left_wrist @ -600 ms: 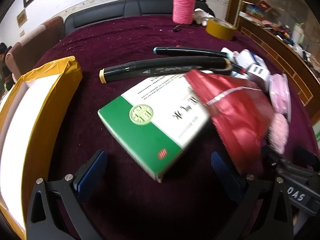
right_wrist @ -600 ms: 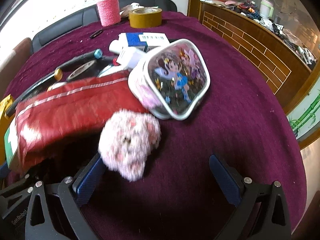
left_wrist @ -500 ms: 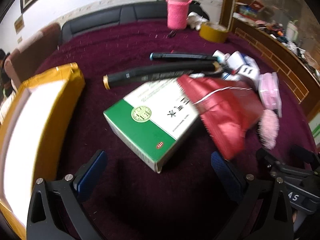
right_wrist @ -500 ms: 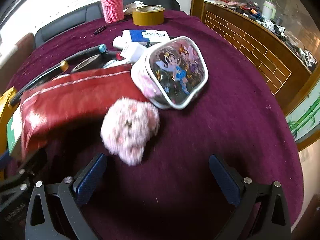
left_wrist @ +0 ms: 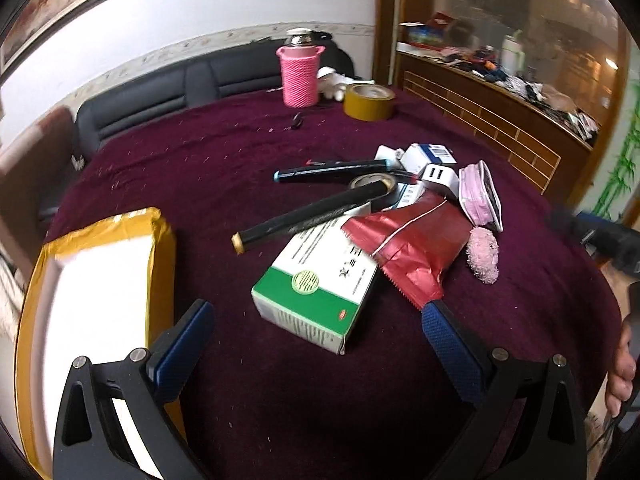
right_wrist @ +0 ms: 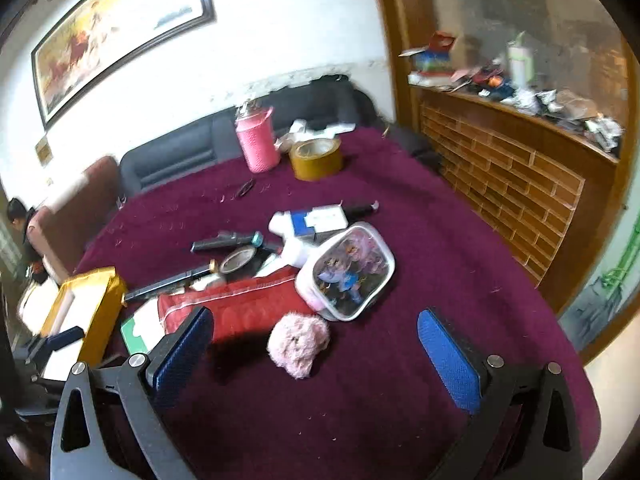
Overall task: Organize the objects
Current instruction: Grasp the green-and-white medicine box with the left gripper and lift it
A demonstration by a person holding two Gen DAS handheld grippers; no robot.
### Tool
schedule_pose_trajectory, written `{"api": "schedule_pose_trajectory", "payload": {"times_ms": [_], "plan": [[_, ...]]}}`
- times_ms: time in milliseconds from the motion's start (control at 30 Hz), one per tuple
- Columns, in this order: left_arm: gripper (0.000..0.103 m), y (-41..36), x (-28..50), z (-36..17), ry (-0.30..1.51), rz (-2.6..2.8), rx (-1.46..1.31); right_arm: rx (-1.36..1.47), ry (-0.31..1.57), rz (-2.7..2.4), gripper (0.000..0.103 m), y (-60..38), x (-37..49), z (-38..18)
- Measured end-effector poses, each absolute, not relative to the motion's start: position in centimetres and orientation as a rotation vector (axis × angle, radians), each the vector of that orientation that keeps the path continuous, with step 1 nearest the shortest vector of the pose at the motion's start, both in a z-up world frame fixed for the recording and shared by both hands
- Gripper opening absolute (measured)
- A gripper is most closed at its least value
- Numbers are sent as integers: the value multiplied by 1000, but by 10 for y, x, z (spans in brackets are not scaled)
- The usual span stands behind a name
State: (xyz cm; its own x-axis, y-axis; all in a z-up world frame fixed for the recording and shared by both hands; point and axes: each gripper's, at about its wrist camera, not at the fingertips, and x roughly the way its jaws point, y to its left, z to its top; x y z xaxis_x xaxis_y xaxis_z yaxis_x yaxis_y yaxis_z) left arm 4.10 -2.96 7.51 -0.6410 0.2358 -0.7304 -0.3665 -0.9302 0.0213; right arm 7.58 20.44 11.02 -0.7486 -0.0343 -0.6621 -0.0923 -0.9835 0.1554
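Clutter is heaped mid-table on the maroon-clothed table (left_wrist: 168, 168), nothing sorted yet. Left to right in the left wrist view: yellow box (left_wrist: 158, 248) at 9 o'clock, open-topped, white inside, seemingly empty though the glare hides the interior. Green-and-white carton (left_wrist: 316, 292) at centre, stiff cardboard, judged light; best taken across its short sides, edges being firm. Black marker (left_wrist: 308, 212) is laid tilted over the carton's far end, a second marker (left_wrist: 332, 169) beyond at 12 o'clock; both rigid, slim, likely to roll, so a mid-barrel pinch is advised. Tape roll (left_wrist: 374, 184) is partly buried under the marker. Red foil pouch (left_wrist: 416, 240) overlaps the carton's right end; soft, crinkly, probably slippery, to be pinched at the sealed serrated edge. Small white-and-blue boxes (left_wrist: 430, 160) are bunched at 1 o'clock. Pink zip case (right_wrist: 348, 272) is propped on edge against the pile, clear-fronted with cartoon print; contents cannot be told. Pink fluffy pompom (right_wrist: 298, 344) is lying just beside it, very light, squashable, graspable anywhere.

Far back at 12 o'clock: pink-sleeved bottle (left_wrist: 300, 76) and brown tape roll (left_wrist: 368, 102), well apart from the heap.

Left tool (left_wrist: 318, 338) is spread wide, empty, hovering near the carton. Right tool (right_wrist: 314, 346) is spread wide too, empty, pompom seen between its fingers but untouched.
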Motion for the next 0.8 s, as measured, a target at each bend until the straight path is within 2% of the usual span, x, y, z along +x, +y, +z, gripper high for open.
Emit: {"api": "schedule_pose_trajectory", "payload": {"times_ms": [133,233,433,467,500,533,600,667,800], "plan": [[103,-13,26,60,429,2560,-1130,-1266,356,2811,103,208,68,79],[103,-5,7,44,446,2493,-1190,-1326,421,2789,103,213,70,65],[103,10,-20,20,437,2460,-1335,-1356,393,2782,103,214,68,58],[100,11,-21,17,427,2469,-1365,-1361,391,2783,103,213,68,57],[91,10,-21,14,419,2492,-1385,-1367,389,2786,103,212,67,55],[91,8,-20,14,403,2500,-1389,-1371,387,2786,103,210,67,54],[78,1,-12,18,337,2494,-1374,-1383,384,2786,103,208,68,51],[70,-5,-2,24,270,2467,-1365,-1389,381,2787,103,207,68,49],[70,-18,27,34,229,2481,-1341,-1392,397,2780,103,208,68,48]]}}
